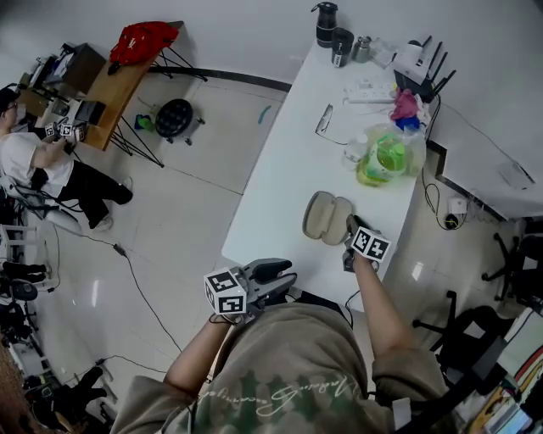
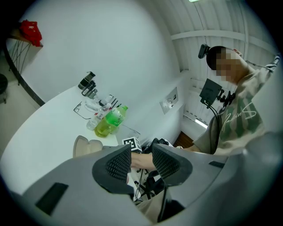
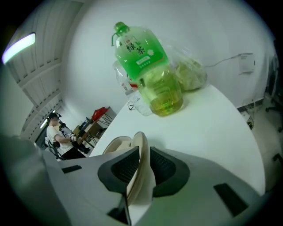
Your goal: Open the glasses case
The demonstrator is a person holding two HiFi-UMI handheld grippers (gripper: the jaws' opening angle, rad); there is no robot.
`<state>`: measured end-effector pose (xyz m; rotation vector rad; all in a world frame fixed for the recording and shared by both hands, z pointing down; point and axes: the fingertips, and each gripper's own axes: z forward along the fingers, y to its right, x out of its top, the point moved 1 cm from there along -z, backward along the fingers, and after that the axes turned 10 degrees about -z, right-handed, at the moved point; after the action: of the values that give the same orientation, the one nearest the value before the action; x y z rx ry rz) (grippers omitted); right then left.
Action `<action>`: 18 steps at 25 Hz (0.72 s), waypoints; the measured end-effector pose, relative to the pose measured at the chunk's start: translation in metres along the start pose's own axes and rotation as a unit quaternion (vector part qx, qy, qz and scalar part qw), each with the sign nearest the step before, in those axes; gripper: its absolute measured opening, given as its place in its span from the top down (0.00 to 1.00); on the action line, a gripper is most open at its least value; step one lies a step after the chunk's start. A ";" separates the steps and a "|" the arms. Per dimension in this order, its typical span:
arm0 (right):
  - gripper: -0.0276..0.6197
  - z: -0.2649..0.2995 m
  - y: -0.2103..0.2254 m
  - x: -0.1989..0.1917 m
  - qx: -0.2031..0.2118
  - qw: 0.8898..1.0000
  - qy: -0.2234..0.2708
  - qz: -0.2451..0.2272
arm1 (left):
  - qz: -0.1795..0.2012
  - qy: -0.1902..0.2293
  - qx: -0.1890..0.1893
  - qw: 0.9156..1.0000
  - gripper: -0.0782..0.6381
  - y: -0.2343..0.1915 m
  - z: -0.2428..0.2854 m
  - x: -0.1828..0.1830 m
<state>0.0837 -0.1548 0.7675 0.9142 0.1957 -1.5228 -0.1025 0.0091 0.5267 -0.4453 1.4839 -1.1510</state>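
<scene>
The beige glasses case (image 1: 327,218) lies open on the white table (image 1: 280,169), its two halves spread side by side. My right gripper (image 1: 350,227) is at the case's right half, shut on the thin rim of the lid (image 3: 138,150), which stands upright between the pads in the right gripper view. My left gripper (image 1: 284,275) hangs off the table's near edge by my lap, open with nothing between its fingers (image 2: 119,163). In the left gripper view the case (image 2: 86,145) shows beyond the jaws.
A large green tea bottle (image 1: 386,157) in a clear bag stands just beyond the case. Spectacles (image 1: 324,119), a flask and cups (image 1: 327,24) and a router (image 1: 420,63) sit further back. A seated person (image 1: 34,161) is at far left on the floor side.
</scene>
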 end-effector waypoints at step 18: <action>0.89 -0.192 -0.175 0.044 0.190 0.967 0.155 -0.067 | 0.009 -0.023 -0.065 0.998 0.88 -0.006 0.005 0.019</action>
<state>0.0121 -0.0359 0.5444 1.4728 0.1963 -1.5643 -0.1052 -0.0111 0.5220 -0.5436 1.5255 -1.0264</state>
